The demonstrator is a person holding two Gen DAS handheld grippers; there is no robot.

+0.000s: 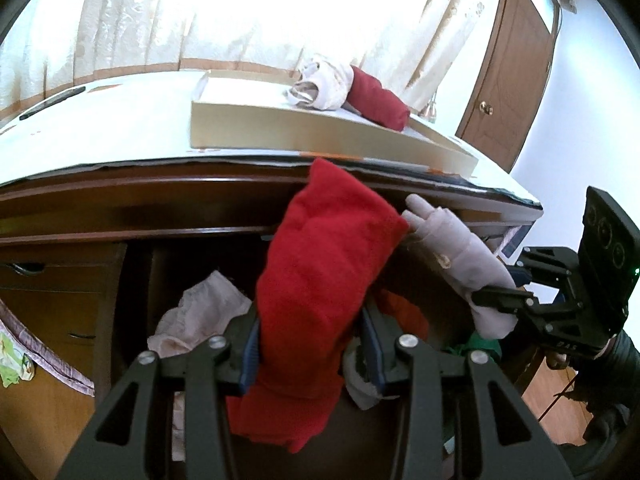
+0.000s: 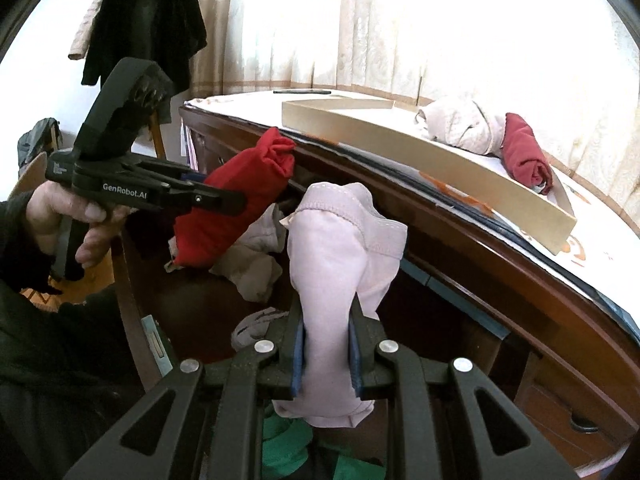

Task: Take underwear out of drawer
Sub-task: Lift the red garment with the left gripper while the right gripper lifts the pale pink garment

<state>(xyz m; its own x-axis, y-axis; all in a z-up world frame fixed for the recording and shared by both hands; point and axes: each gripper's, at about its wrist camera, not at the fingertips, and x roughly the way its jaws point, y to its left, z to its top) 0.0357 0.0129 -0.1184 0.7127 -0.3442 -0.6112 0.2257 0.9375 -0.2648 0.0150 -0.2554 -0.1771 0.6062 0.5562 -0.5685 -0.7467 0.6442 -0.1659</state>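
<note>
The left gripper (image 1: pixel 310 350) has its 2 blue-padded jaws clamped on a rolled red underwear (image 1: pixel 320 280), the roll sticking up and forward past the fingertips and sagging a little behind them, clear of the drawer (image 2: pixel 460 300) below. Just to its right, the right gripper (image 2: pixel 326 360) is pinched nearly shut on a pale pink underwear (image 2: pixel 344 248), squeezing the fabric thin between the pads while the waistband end flares out ahead of the tips. The 2 held pieces sit close side by side, the red one slightly higher in the right wrist view. Beneath both grippers the open drawer shows more clothing: a cream crumpled garment (image 1: pixel 200 316) down to the left of the left gripper, and green fabric (image 2: pixel 288 440) right under the right gripper. Ahead and above the fingertips runs the dark wooden desk edge (image 1: pixel 160 188), and beyond it a shallow cardboard tray (image 1: pixel 300 132) on the desktop, with a rolled dark red garment (image 1: pixel 378 98) and a whitish bundle (image 1: pixel 324 86) resting at its far right. A hand (image 2: pixel 60 220) grips the left tool's handle.
</note>
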